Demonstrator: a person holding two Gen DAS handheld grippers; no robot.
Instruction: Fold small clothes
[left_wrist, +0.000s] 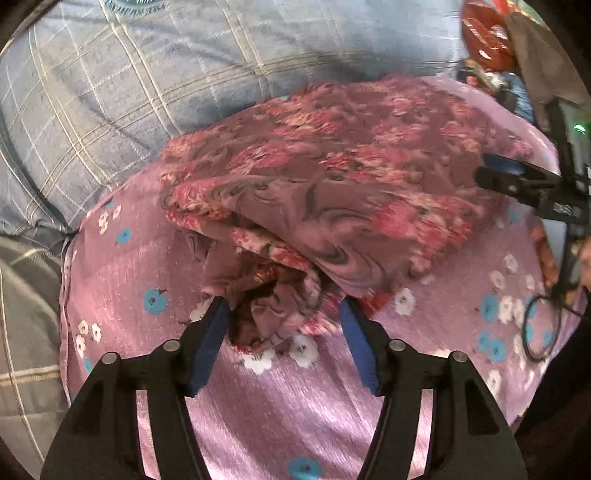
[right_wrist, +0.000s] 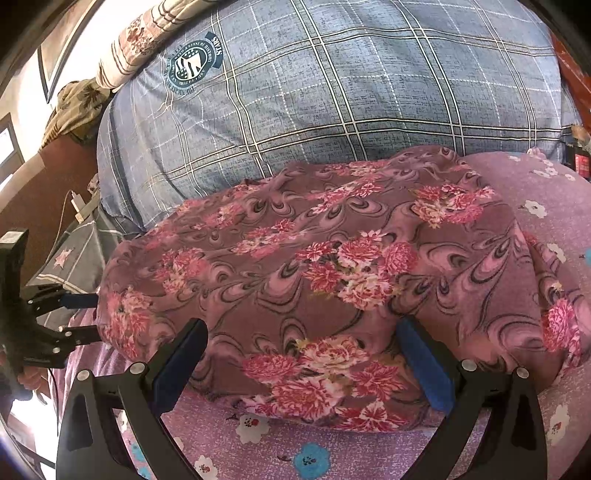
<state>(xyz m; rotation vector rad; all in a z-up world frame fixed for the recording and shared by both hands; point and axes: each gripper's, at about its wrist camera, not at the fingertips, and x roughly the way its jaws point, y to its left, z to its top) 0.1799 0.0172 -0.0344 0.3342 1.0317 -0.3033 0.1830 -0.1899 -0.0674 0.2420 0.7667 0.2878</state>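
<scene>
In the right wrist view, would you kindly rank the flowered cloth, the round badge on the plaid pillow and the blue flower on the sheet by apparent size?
1. Flowered cloth
2. Round badge
3. Blue flower, though nearness to the camera enlarges it.

Both grippers (left_wrist: 284, 306) (right_wrist: 303, 332) black; blue finger pads (left_wrist: 210, 343); silver pivot screws (left_wrist: 171, 346).

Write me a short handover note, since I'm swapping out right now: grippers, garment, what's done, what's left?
Left gripper: jaws apart around the bunched end of the floral garment, not clamped.
Right gripper: jaws wide, straddling the garment's near edge, holding nothing.
Garment lies folded over on the lilac flowered sheet, in front of the blue plaid pillow.
Done: rough fold.
Left: probably tuck the bunched end, square the fold.
</scene>
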